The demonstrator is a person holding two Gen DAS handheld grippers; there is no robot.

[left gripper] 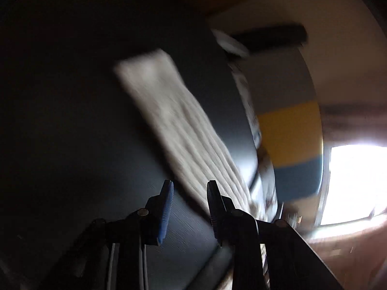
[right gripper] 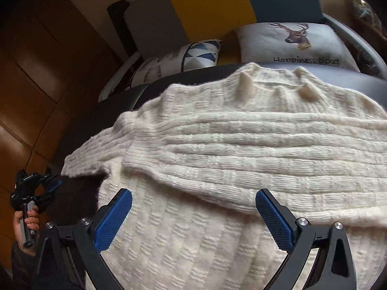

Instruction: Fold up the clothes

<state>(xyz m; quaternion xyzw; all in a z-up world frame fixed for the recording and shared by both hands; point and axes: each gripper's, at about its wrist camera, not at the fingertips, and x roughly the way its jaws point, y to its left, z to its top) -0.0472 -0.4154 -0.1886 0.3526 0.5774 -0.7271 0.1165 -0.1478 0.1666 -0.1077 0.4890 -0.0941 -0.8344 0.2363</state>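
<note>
Lying spread across dark surface (right gripper: 79,125): cream knit sweater (right gripper: 217,145), one sleeve folded over body. Hovering above it, angled down: right tool (right gripper: 193,213), spread wide, empty. Off left edge: left tool (left gripper: 189,186), part-open, gripping nothing, in a hand (right gripper: 26,222).

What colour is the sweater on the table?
Cream white, ribbed knit sweater; clearest in the right wrist view.

Deer cushion (right gripper: 293,42) — reads "Happiness ticket".
</note>
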